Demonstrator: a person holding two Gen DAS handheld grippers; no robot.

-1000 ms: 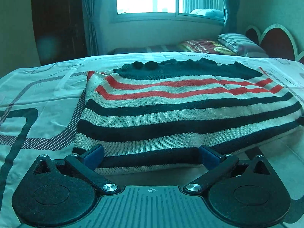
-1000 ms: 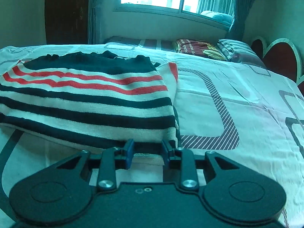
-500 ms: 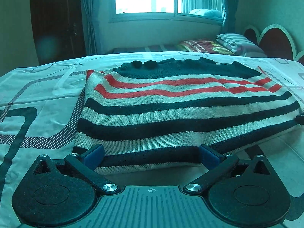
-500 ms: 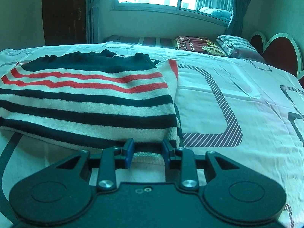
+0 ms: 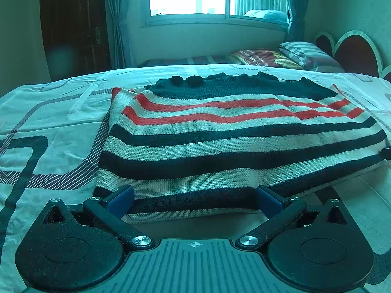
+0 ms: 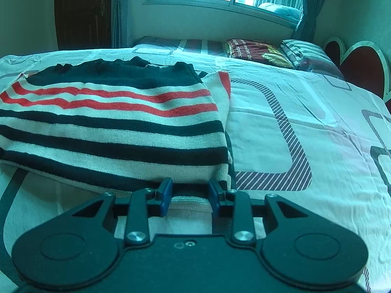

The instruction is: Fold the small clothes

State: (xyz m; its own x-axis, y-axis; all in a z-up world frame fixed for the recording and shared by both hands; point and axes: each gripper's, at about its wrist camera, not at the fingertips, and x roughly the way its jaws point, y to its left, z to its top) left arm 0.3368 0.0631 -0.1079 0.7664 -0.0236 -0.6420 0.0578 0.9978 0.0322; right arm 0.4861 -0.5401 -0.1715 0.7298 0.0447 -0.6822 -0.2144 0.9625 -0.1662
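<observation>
Striped knit sweater [image 5: 220, 146] lies flat on the bed [image 6: 305, 134]. Left claw [image 5: 195, 200] spread wide at its near hem, gripping nothing. Right claw [image 6: 188, 193] narrow, hem between the pads; grip unclear.

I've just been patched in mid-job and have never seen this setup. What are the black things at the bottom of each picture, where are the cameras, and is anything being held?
Each picture comes from a camera on a hand-held two-finger gripper, looking forward along its blue-padded fingers. The left gripper is spread wide at the near hem of a striped sweater lying flat on a bed. The right gripper is narrower, with the sweater's near right corner between its pads; whether they actually pinch it is unclear. Pillows lie at the far end under the window.
</observation>
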